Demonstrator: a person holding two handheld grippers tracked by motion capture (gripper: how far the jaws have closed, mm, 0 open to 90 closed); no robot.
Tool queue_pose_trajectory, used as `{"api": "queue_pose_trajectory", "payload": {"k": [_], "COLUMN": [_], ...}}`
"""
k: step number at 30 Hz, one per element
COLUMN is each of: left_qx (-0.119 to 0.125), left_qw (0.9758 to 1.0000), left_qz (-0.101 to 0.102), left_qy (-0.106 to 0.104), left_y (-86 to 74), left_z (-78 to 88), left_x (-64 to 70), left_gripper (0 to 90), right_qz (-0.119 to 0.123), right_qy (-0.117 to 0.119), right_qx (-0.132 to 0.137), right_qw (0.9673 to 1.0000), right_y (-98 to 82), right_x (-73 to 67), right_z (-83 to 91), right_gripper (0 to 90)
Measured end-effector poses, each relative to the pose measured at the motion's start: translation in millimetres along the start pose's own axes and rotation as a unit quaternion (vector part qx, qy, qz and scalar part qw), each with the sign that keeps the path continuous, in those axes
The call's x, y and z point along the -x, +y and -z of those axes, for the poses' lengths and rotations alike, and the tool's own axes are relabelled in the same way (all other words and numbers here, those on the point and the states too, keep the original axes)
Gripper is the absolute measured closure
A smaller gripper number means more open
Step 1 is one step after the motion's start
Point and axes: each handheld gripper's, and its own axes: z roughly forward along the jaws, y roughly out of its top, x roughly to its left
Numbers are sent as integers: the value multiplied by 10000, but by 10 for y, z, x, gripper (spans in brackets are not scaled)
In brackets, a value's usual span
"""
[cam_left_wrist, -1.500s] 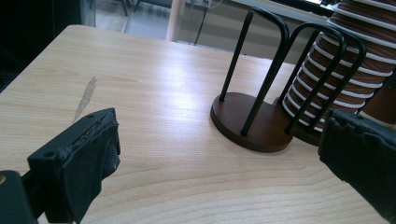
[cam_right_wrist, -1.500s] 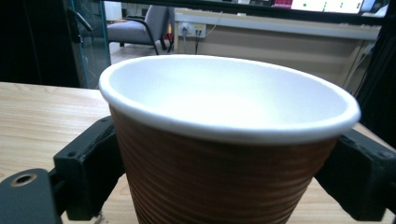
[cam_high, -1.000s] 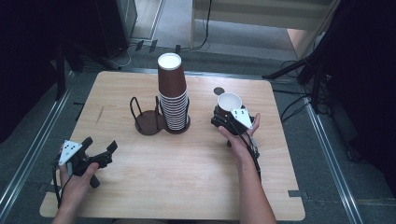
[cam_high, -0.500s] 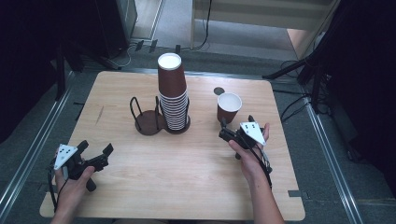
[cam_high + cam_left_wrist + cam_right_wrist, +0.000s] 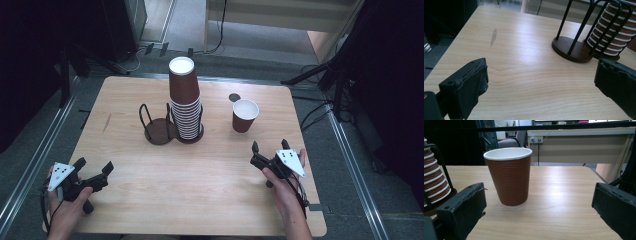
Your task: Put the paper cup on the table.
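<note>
Low, both gaping: left gripper, right gripper.

Nothing readable is showing anywhere: the ribbed brown cup, the stacked cups in the wire holder and the wooden desk are carrying no lettering, label, brand or number.

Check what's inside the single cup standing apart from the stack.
The single cup stands upright, mouth open. Its white inner wall shows in the high view, nothing visible in it; the very bottom is hidden by the rim angle.
</note>
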Motion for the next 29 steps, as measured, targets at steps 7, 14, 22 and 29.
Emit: {"api": "queue_pose_trajectory", "payload": {"k": [7, 14, 22, 29], "left_qx": [-82, -123, -176, -307], "left_qw": [9999, 9997, 9992, 9990], "left_qz": [-130, -209, -340, -317], "left_qy": [-4, -59, -67, -9], "left_y": [-44, -79, -92, -71], "left_z": [100, 175, 159, 94], "left_x": [-51, -89, -64, -2], "left_gripper": [0, 0, 0, 0], "right_qz": [-128, -145, -115, 390], "right_qy": [-115, -219, -246, -109], "right_qx": [-71, -223, -443, -878], "right_qw": [9998, 9994, 9986, 9953], "right_y": [-89, -189, -236, -275], "right_x": [133, 246, 408, 344], "right_z": [241, 483, 776, 1059], "right_gripper": [0, 0, 0, 0]}}
